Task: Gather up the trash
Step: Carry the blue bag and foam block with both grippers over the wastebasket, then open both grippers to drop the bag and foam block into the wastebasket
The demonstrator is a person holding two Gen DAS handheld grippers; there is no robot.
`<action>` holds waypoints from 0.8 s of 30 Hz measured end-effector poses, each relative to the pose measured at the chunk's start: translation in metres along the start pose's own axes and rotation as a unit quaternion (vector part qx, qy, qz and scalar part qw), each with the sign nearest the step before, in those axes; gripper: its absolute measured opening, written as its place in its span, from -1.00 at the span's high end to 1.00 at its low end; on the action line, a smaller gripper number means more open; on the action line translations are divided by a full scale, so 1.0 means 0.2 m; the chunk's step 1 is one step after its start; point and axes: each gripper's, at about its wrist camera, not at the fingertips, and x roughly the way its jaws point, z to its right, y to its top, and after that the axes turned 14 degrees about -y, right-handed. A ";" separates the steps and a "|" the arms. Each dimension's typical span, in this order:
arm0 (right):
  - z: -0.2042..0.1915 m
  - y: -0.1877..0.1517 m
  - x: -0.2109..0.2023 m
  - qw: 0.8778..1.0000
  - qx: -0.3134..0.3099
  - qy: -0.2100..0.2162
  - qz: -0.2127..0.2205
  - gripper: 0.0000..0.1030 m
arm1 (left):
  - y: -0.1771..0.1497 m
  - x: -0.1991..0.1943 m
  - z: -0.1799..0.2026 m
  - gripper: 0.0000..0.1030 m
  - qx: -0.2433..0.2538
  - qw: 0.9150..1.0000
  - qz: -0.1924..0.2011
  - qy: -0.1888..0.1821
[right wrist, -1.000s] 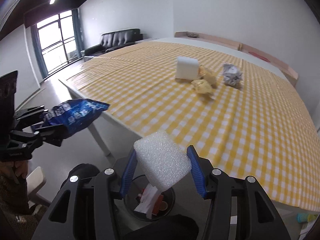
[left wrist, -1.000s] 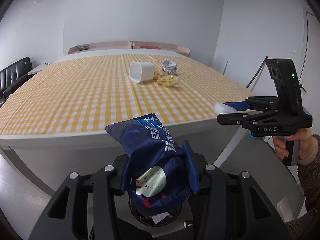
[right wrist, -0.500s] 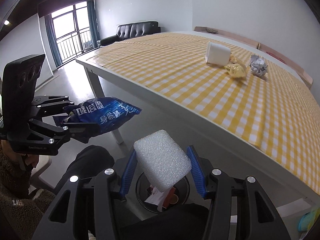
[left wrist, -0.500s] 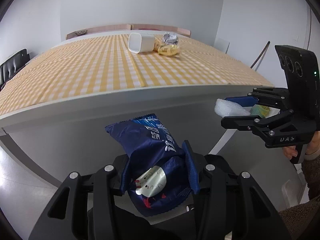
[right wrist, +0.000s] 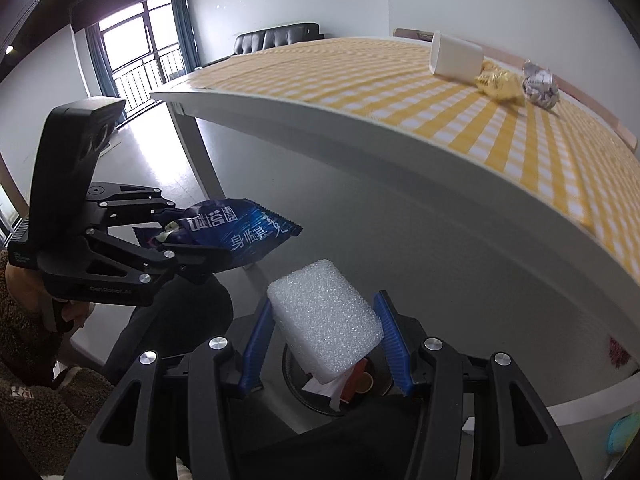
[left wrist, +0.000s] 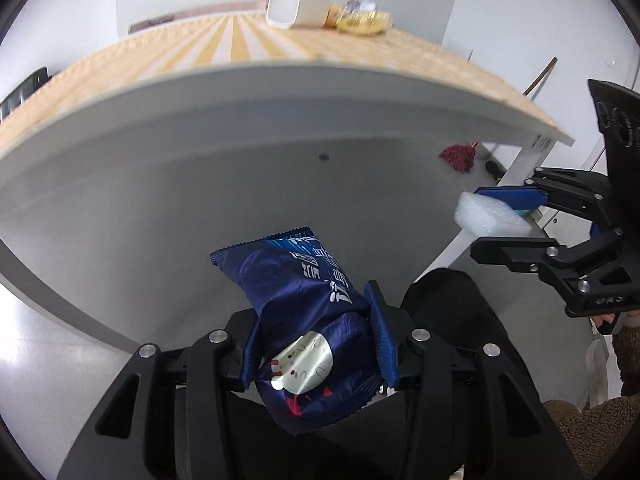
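Observation:
My left gripper (left wrist: 314,320) is shut on a dark blue snack bag (left wrist: 304,300) that sticks out beyond its blue pads. My right gripper (right wrist: 324,332) is shut on a white foam block (right wrist: 324,324). Each shows in the other's view: the left gripper (right wrist: 176,236) with the bag (right wrist: 240,232), and the right gripper (left wrist: 504,220) with the foam (left wrist: 486,218). Both hang below the tabletop's edge. A round black bin (right wrist: 316,407) with trash in it lies right under the foam. On the yellow checked table (right wrist: 520,128) lie a tipped white cup (right wrist: 456,58), a gold wrapper (right wrist: 498,82) and a foil ball (right wrist: 540,86).
The grey table edge (right wrist: 360,140) arches over both grippers, with a table leg (right wrist: 196,148) at the left. The person's dark trouser leg (left wrist: 452,320) is between the grippers. A red mop head (left wrist: 458,158) lies on the floor beyond the table. A black sofa (right wrist: 276,38) stands by the window.
Both grippers have sunk from above the tabletop to below its edge and tipped downward. Each still holds its item. The bin looks larger under the right gripper.

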 end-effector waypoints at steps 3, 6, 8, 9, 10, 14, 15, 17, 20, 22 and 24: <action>-0.01 -0.02 0.06 1.000 -0.001 0.002 -0.008 -0.04 | -0.02 0.08 -0.05 0.11 -0.014 1.000 -0.019 -0.006; -0.02 -0.04 0.13 1.000 -0.005 0.002 -0.020 -0.04 | -0.03 0.16 -0.10 0.11 -0.025 0.999 -0.036 -0.012; -0.03 -0.06 0.18 1.000 -0.004 0.001 -0.028 -0.05 | -0.03 0.20 -0.12 0.11 -0.030 0.998 -0.045 -0.016; -0.03 -0.07 0.21 0.999 -0.007 -0.002 -0.035 -0.05 | -0.04 0.22 -0.12 0.11 -0.032 0.998 -0.048 -0.018; -0.04 -0.08 0.23 0.999 -0.007 -0.002 -0.039 -0.05 | -0.04 0.24 -0.14 0.11 -0.035 0.998 -0.053 -0.023; -0.06 -0.13 0.34 0.998 0.003 0.009 -0.060 -0.05 | -0.05 0.34 -0.17 0.11 -0.038 0.996 -0.073 -0.034; -0.06 -0.14 0.37 0.998 0.008 0.014 -0.066 -0.05 | -0.05 0.37 -0.18 0.11 -0.037 0.996 -0.078 -0.030; -0.06 -0.16 0.43 0.997 0.017 0.019 -0.073 -0.05 | -0.05 0.43 -0.20 0.11 -0.034 0.995 -0.090 -0.028; -0.07 -0.16 0.50 0.996 0.014 0.015 -0.083 -0.05 | -0.04 0.52 -0.21 0.11 -0.042 0.993 -0.107 -0.038; -0.07 -0.18 0.55 0.996 0.006 0.015 -0.093 -0.05 | -0.05 0.56 -0.22 0.11 -0.039 0.992 -0.117 -0.036; -0.04 -0.19 0.59 0.995 0.011 0.013 -0.097 -0.05 | -0.04 0.61 -0.21 0.11 -0.030 0.991 -0.126 -0.022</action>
